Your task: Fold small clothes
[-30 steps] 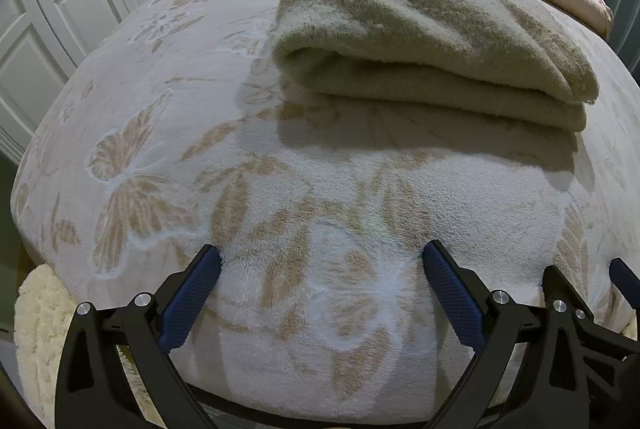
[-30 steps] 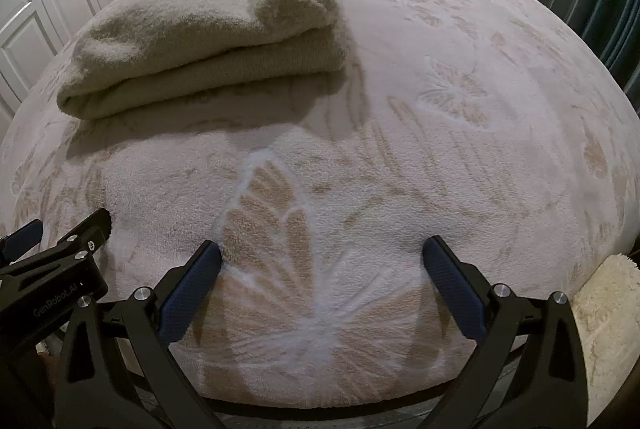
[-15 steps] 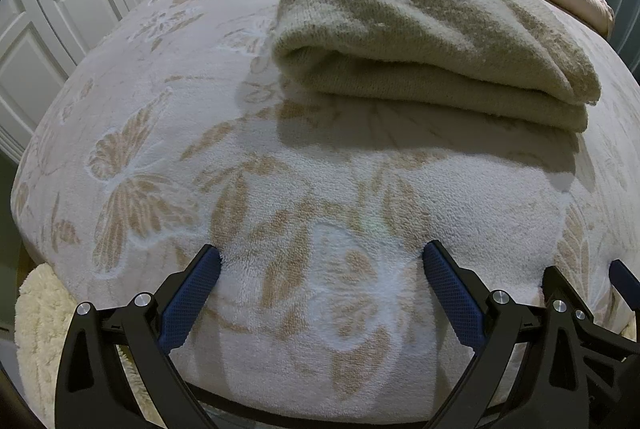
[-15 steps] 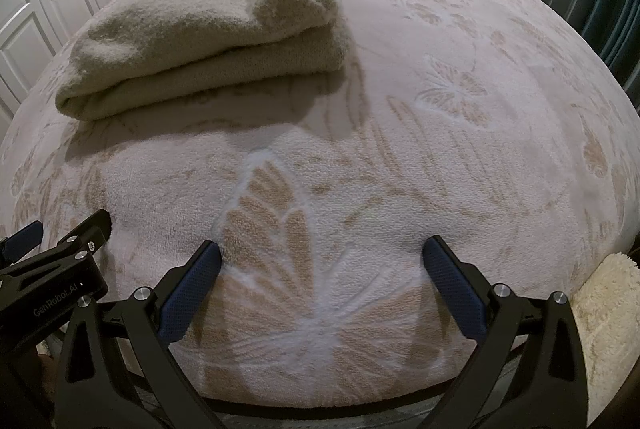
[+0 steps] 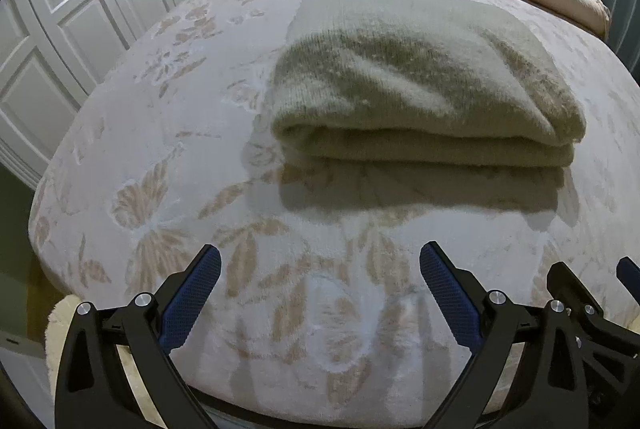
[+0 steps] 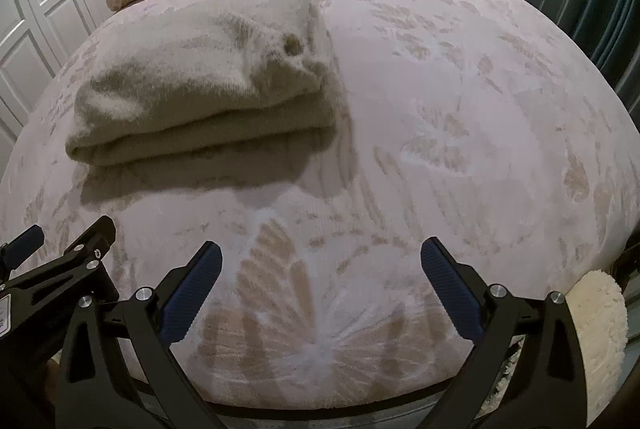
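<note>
The beige knit sweater [image 5: 424, 89] lies folded on the bed [image 5: 160, 133], apart from both spread, empty hand-held grippers [image 5: 320, 287] [image 6: 320, 285]. Any tidying is best done by pinching its loose corners lightly.

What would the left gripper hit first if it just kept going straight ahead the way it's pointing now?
Probably the folded beige sweater. The left gripper, jaws open and empty, points across bare butterfly-print blanket toward the sweater's folded edge. If it is angled downward, it may brush the blanket first; depth is unclear.
</note>
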A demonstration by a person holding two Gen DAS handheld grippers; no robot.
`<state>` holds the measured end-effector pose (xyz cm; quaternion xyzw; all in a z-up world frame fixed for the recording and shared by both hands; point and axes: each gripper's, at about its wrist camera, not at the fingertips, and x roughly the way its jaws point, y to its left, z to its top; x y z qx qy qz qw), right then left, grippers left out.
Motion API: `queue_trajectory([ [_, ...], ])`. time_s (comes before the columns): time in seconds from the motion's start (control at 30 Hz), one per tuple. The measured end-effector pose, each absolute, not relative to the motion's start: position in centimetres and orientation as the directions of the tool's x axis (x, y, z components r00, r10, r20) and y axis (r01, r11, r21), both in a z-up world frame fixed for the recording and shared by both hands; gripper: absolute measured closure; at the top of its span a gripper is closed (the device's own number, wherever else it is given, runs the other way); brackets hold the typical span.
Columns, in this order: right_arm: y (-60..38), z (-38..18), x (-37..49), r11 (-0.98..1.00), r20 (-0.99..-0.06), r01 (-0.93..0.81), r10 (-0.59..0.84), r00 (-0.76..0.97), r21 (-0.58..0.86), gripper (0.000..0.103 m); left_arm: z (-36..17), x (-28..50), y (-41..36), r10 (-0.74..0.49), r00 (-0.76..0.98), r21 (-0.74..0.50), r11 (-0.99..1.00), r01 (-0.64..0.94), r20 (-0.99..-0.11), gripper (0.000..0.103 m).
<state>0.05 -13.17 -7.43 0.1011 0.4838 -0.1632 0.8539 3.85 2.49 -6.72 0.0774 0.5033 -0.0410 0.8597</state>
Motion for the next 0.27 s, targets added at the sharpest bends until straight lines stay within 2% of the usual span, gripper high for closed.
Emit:
queue_trajectory([
  [0.27,-12.6,-7.0,0.5,0.932,-0.860,0.362,-0.176,0.479,0.010,0.005,-6.8,5.0,3.6,0.007,0.467,0.078,0.988,0.131,-0.884,0.008],
])
